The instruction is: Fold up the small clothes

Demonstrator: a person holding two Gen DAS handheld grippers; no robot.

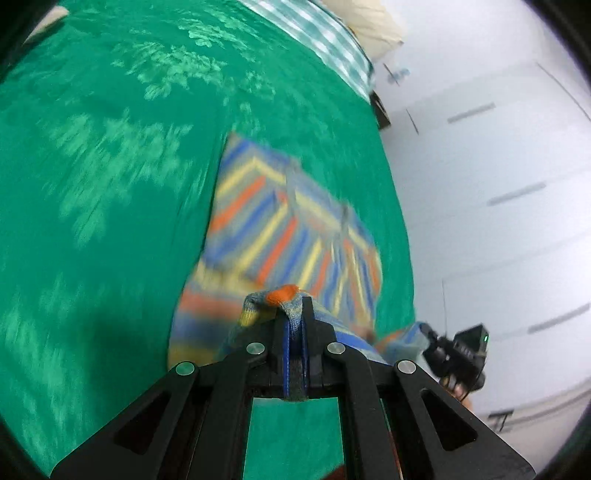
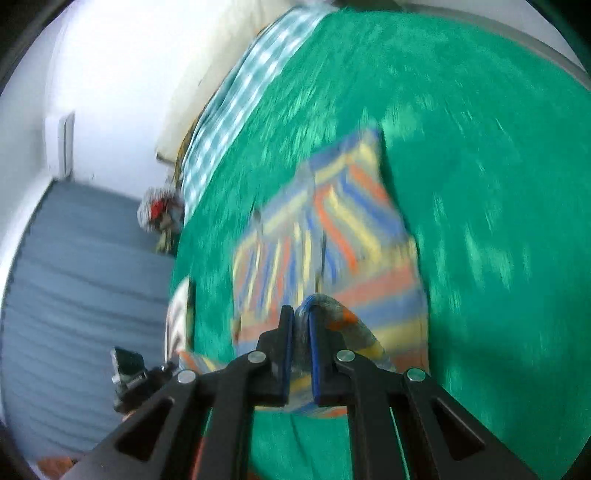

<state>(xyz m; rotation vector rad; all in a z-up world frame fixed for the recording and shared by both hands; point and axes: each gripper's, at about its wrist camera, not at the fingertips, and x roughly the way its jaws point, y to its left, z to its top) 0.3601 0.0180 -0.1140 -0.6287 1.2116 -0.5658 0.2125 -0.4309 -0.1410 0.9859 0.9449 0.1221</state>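
The bed [image 1: 110,184], spread with a green leaf-patterned cover, fills most of both views and serves as the landmark here. At its far end lies a checked green-and-white cloth [image 1: 325,33] with a pale pillow [image 1: 373,22] past it; off one side of the bed a small heap of mixed clothes [image 2: 160,214] sits on the grey floor.

Near the bed's side edge lies the striped garment [image 1: 280,221], knitted in blue, yellow and orange bands. Its far part rests flat on the cover, while its near edge is lifted off the bed at two points. Both views are smeared by motion, so the exact outline of the garment cannot be made out.

The left gripper [image 1: 293,317] has its fingers pressed together on a bunched corner of that near edge, an orange tuft poking out above the tips. The right gripper [image 2: 301,328] pinches the other corner in the same way, cloth wedged between its blue-lined fingers. Each gripper appears at the edge of the other's view, beside the bed's side edge.

Holding both near corners likely serves to keep the edge taut and level, so the raised half can be carried over the flat half in one even fold.
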